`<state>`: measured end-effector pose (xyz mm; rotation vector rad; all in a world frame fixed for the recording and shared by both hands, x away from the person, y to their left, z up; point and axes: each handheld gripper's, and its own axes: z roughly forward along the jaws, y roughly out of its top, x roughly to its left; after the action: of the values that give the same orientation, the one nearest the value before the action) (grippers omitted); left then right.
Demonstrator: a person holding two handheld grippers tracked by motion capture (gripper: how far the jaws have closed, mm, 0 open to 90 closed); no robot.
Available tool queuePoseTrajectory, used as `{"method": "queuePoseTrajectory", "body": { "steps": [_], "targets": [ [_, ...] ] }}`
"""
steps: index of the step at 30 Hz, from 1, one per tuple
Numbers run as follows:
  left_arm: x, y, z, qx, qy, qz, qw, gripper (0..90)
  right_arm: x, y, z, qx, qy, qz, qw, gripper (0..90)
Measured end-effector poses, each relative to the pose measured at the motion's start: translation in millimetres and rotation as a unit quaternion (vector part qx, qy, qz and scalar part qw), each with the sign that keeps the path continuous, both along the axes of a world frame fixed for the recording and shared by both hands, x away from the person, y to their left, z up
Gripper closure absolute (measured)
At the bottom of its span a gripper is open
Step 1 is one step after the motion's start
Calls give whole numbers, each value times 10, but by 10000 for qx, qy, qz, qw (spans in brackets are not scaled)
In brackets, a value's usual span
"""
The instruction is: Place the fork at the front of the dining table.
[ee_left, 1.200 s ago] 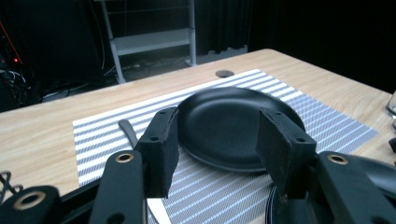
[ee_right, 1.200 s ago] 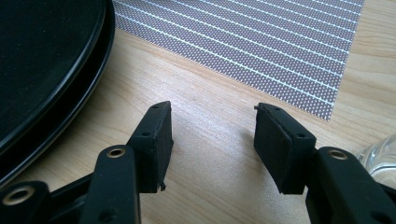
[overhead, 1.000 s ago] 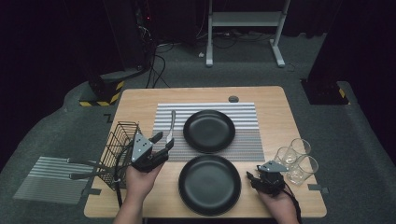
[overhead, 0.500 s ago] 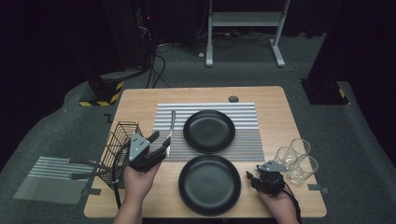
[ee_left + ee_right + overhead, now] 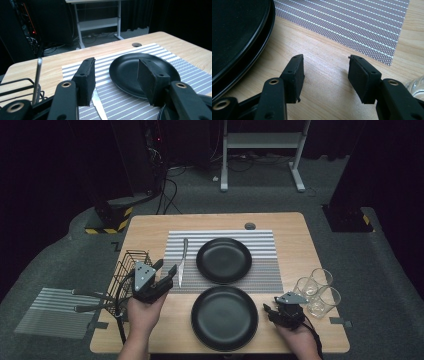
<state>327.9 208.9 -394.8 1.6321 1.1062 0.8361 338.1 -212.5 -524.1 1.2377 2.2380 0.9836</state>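
On the counter [image 5: 150,227], my left tool [image 5: 167,275] hangs spread just beside the knife [image 5: 182,257] on the striped mat [image 5: 265,245], likely lined up to pinch it. My right tool [image 5: 272,312] rests low, spread and empty, between the near plate [image 5: 224,317] and the glasses [image 5: 317,290].

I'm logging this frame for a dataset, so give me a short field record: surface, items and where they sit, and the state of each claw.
surface: wooden table with a striped placemat
far plate: black plate on the placemat
near plate: black plate on bare wood at the near edge
knife: knife lying on the placemat's left edge
glasses: three clear glasses at the right
basket: wire basket at the left edge
left claw: open, empty, near the knife
right claw: open, empty, right of the near plate
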Motion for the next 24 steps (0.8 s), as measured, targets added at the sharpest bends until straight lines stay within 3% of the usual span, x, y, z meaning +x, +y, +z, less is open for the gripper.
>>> {"method": "queuePoseTrajectory", "body": {
  "steps": [7, 9, 14, 16, 19, 24],
  "targets": [
    [19, 39, 73, 137, 18, 114, 9998, 468, 3, 1, 0, -24, 3, 47, 10000, 440],
    [27, 28, 82, 69, -94, 173, 9998, 469, 0, 0, 0, -20, 1, 54, 10000, 437],
    [40, 88, 137, 51, -60, 209, 9998, 470, 1, -14, -6, -54, -50, 127, 9999, 429],
    [42, 111, 165, 157, -59, 220, 9996, 468, 4, -13, -7, -43, -45, 127, 9999, 427],
    [48, 151, 189, 100, -101, 245, 9996, 466, 6, -4, -2, 35, 37, 77, 10000, 423],
    [84, 205, 190, 44, -136, 303, 9994, 463, 9, -19, 0, -50, 20, 144, 9999, 422]
  ]
}}
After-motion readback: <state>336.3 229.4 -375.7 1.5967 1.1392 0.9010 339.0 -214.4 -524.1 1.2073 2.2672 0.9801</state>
